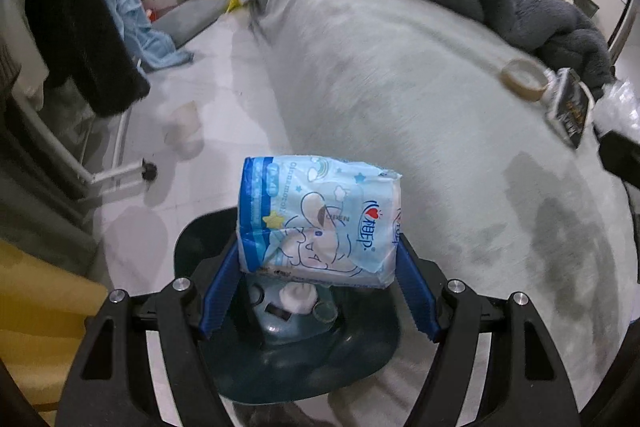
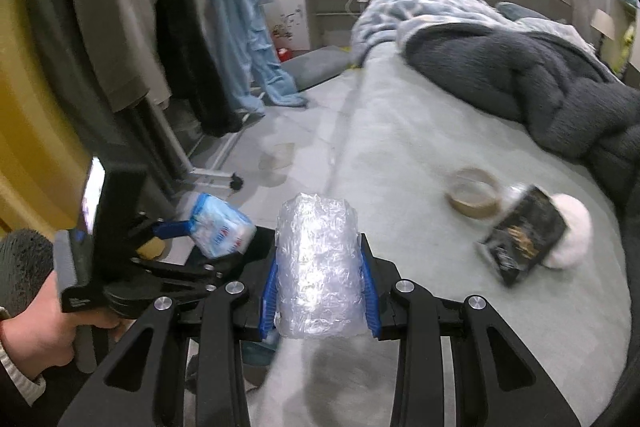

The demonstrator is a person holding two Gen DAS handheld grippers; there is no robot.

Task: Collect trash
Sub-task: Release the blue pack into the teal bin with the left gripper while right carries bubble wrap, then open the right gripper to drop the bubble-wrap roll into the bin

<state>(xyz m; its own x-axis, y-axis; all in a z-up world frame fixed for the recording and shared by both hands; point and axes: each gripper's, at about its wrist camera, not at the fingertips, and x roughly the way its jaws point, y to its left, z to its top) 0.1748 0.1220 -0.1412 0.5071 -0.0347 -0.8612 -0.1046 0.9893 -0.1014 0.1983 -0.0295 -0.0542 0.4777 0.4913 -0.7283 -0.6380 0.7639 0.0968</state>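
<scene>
the left gripper (image 1: 318, 247) had its blue fingers (image 1: 218, 291) spread fairly wide and pressed against both sides of a pale blue tissue pack (image 1: 316, 219), a soft pack printed with a cartoon and stars. it hung over the trash bin (image 1: 360, 359), a dark bin standing on the floor just beside the bed (image 1: 400, 87); down in the bin a white wad and some clear rounded bits could be made out. seen from the other side, the same tissue pack (image 2: 220, 227) poked out ahead of the left gripper (image 2: 200, 227), and a bare hand (image 2: 44, 331) with a light cuff gripped its black handle.

the right gripper (image 2: 320, 267) was closed down to a narrower gap on a crumpled clear plastic wrap (image 2: 318, 263), which bulged up between the blue pads. it hung over the near edge of the bed, beside the left one.

farther along the bed lay a roll of tan tape (image 2: 474, 193), and just beside that a black packet (image 2: 524, 239) with gold print, touching a white fluffy thing (image 2: 572, 231). a dark grey fleece blanket (image 2: 520, 83) was heaped toward the head of the bed, next to a blue patterned quilt (image 2: 420, 3). across the floor from the bed, clothes hung on a rack (image 2: 132, 7), blurred.
</scene>
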